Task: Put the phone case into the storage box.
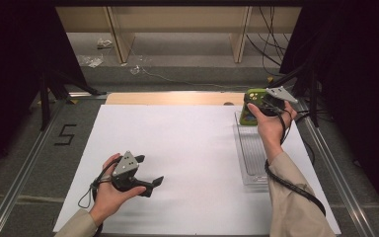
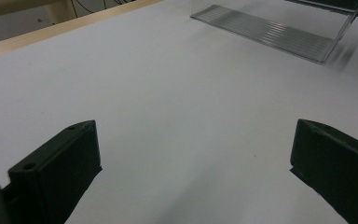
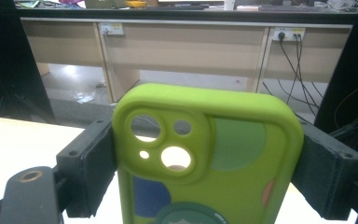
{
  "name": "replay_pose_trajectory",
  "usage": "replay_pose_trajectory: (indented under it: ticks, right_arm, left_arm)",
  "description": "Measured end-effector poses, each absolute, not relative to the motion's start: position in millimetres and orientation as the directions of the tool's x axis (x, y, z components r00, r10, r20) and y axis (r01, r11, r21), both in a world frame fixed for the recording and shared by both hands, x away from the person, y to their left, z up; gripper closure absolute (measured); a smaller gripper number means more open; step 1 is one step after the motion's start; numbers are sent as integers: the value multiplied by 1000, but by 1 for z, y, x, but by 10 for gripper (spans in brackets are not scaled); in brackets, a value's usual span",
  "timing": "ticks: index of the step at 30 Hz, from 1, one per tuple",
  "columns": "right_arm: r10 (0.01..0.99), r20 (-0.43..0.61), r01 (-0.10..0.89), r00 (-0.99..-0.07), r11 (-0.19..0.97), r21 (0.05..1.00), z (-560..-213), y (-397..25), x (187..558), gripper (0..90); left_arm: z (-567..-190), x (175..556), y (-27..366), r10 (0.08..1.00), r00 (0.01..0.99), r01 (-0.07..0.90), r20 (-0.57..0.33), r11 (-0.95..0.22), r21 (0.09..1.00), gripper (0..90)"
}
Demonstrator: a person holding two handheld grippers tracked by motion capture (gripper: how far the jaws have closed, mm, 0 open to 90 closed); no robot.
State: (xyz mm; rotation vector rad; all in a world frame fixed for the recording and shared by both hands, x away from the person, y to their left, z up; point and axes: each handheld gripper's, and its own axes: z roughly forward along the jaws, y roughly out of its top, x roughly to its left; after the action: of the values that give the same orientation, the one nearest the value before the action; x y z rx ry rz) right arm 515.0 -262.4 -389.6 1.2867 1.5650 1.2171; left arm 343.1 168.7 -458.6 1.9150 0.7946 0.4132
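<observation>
Your right gripper (image 1: 256, 109), at two o'clock over the clear tray (image 1: 250, 148), clamps the green phone case (image 3: 205, 158) by its edges; the soft case could slip, so ease it down. Left gripper (image 1: 150, 183) idles wide open at seven o'clock.

From the high view I see even overhead light on the white sheet (image 1: 177, 148), which reads bright without blowing out. The surroundings left and right fall to near black. Soft, short shadows sit under the left gripper (image 1: 148, 181) and beside the clear tray (image 1: 250, 148). The picture is slightly soft throughout.

In the left gripper view, the sheet looks grey-white and flat; the tray (image 2: 270, 32) is smeared with blur at its far end.

In the right gripper view, the green phone case (image 3: 205, 158) is close and a little soft; the floor behind shows a glare patch, and the corners darken.
</observation>
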Motion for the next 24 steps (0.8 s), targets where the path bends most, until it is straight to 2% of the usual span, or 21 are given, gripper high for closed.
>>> replay_pose_trajectory:
  ticks: [24]
  right_arm:
    - [981, 14, 283, -192, 41, 958, -401, -262, 524, 171]
  left_arm:
    - [-459, 343, 169, 682, 729, 350, -55, -302, 887, 8]
